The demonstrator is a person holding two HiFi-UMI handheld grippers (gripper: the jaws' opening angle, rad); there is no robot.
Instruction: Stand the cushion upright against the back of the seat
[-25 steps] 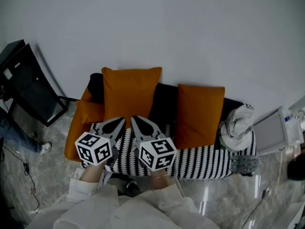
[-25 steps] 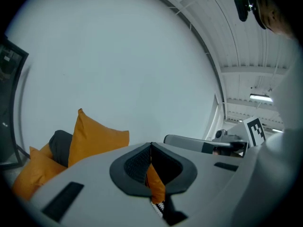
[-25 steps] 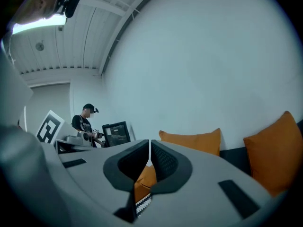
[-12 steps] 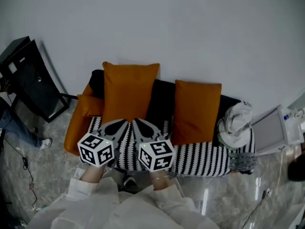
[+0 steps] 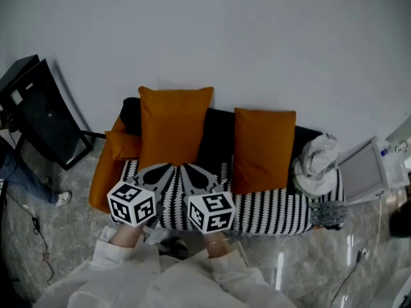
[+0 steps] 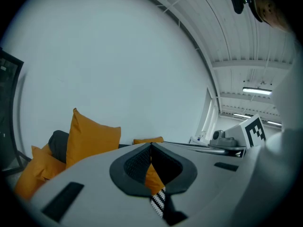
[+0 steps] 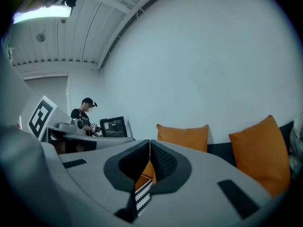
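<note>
- Sofa [image 5: 276,213]: striped seat, dark back set against the wall.
- Left cushion [image 5: 172,130]: stands upright on the seat, leaning on the back. The task appears complete. Right cushion [image 5: 262,147] stands likewise, well apart.
- Left gripper [image 5: 160,171]: jaws closed, nothing between them, over the seat front, clear of the cushion.
- Right gripper [image 5: 192,171]: jaws closed and empty, just beside the left.
- Procedure: hold both grippers clear and verify the cushion does not slump. If it leans, press its upper edge squarely toward the back.
</note>
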